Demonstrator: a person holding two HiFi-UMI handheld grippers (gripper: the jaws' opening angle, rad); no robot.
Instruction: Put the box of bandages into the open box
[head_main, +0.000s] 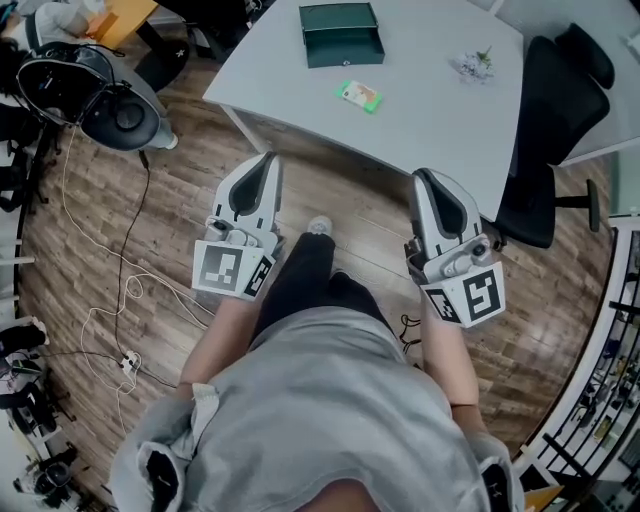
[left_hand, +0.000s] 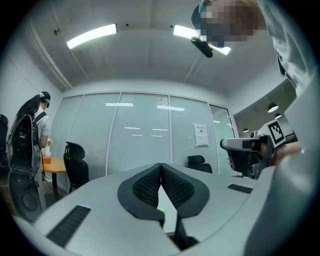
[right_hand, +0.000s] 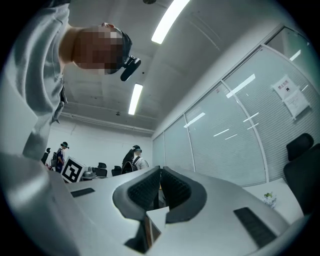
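Observation:
On the white table (head_main: 430, 110) lies a small green box of bandages (head_main: 359, 95), near the front edge. Behind it stands the open dark green box (head_main: 342, 34), its lid tipped back. My left gripper (head_main: 266, 160) is held over the wooden floor, short of the table's front edge, its jaws shut with nothing in them. To the right, my right gripper (head_main: 420, 178) is held the same way, also shut and empty. In the left gripper view the left gripper (left_hand: 161, 166) has its pads pressed together. The right gripper (right_hand: 160, 171) shows the same in the right gripper view.
A black office chair (head_main: 552, 120) stands at the table's right side. A small plant (head_main: 474, 64) sits on the table at the right. Cables (head_main: 110, 300) and a round grey device (head_main: 120, 118) lie on the floor at the left. Other people stand in the room.

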